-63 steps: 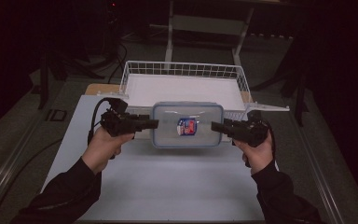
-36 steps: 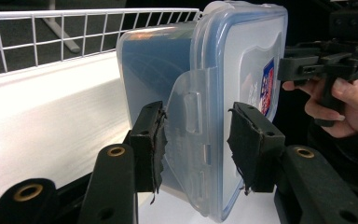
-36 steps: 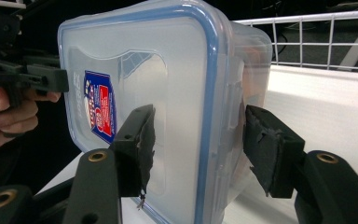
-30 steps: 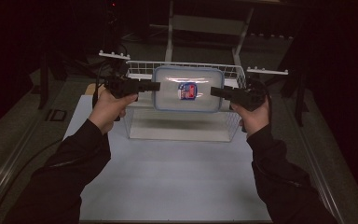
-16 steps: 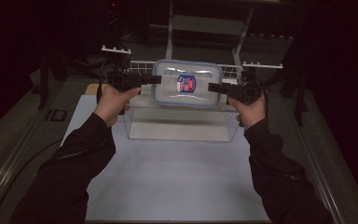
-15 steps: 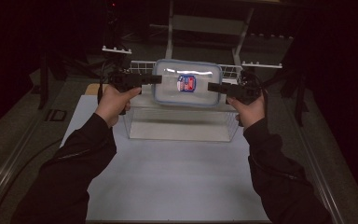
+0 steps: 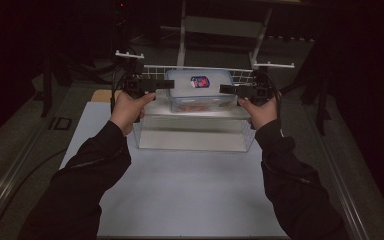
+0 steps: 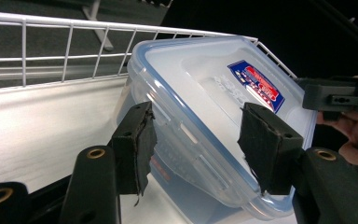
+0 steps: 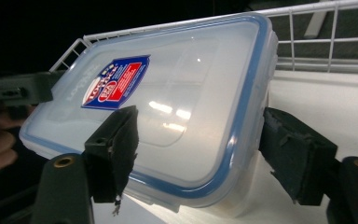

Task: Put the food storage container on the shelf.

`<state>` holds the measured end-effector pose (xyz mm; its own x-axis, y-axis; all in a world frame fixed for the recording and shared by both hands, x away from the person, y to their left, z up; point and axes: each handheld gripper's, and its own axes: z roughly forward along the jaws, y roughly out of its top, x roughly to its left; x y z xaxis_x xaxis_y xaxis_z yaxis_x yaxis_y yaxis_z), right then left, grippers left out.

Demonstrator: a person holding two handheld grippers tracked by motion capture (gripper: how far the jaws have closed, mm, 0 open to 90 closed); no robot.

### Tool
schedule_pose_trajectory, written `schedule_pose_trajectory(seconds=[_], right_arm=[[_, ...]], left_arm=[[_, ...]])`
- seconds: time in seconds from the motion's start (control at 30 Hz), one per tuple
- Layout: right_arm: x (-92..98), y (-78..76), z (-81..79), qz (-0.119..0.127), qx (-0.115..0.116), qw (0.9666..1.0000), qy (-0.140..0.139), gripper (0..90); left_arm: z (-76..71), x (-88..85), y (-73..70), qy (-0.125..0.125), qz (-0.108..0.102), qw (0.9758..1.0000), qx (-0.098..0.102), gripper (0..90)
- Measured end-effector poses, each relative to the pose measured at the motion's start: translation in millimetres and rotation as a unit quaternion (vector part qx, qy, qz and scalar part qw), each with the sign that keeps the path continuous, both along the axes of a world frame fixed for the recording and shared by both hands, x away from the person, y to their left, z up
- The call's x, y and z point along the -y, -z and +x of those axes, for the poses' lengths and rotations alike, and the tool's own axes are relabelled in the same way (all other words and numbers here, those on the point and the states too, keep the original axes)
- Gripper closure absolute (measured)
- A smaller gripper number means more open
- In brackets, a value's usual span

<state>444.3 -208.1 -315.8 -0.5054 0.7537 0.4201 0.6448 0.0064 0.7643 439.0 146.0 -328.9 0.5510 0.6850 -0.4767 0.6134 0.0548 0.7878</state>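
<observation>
While your left hand-held gripper point(image 8: 193, 144) and right hand-held gripper point(image 9: 200, 154) have just been opening, clear blue-rimmed plastic lidded box point(image 7: 200, 90) between loosened pads, inside white wire basket point(image 7: 152, 70), above white worktop point(image 7: 190, 190).

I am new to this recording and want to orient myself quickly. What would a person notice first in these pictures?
First comes the clear plastic box with a blue-rimmed lid and a red and blue sticker, sitting inside the white wire basket at the far end of the table. The left gripper and the right gripper flank its two ends; their jaws have just been opening, with the box's ends between them. Everything around the pale table is dark.
</observation>
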Motion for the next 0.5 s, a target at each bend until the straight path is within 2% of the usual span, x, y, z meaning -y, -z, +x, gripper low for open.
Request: schedule_pose_trajectory(seconds=[0.07, 0.13, 0.2, 0.27, 0.33, 0.43, 0.5], right_arm=[[0.1, 0.6, -0.2, 0.004, -0.003, 1.0000, 0.004, 28.7], [0.5, 0.0, -1.2, 0.001, 0.003, 1.0000, 0.006, 30.1], [3.1, -2.2, -3.5, -0.002, 0.014, 0.9999, 0.008, 30.3], [6.5, -5.8, -7.5, 0.000, 0.027, 0.9996, 0.005, 30.2], [9.5, -9.1, -13.3, 0.002, 0.039, 0.9992, 0.003, 30.3], [10.6, -11.8, -23.6, -0.015, 0.059, 0.9981, -0.008, 30.4], [11.9, -11.3, -29.2, -0.016, 0.064, 0.9978, -0.012, 30.4]], left_arm=[[1.2, 3.1, -0.7, -0.003, 0.006, 1.0000, 0.004, 43.1], [1.7, 4.1, -0.3, -0.004, 0.006, 0.9999, 0.011, 41.3], [0.2, 4.2, 0.4, -0.006, 0.013, 0.9995, 0.027, 36.5], [-4.1, 2.8, 0.3, -0.010, 0.029, 0.9983, 0.050, 32.9], [-9.2, -0.4, 0.1, -0.008, 0.033, 0.9970, 0.069, 27.8], [-20.2, -3.5, -0.9, -0.016, 0.040, 0.9948, 0.092, 23.9], [-28.5, -4.9, -1.3, -0.020, 0.047, 0.9930, 0.107, 17.0]])
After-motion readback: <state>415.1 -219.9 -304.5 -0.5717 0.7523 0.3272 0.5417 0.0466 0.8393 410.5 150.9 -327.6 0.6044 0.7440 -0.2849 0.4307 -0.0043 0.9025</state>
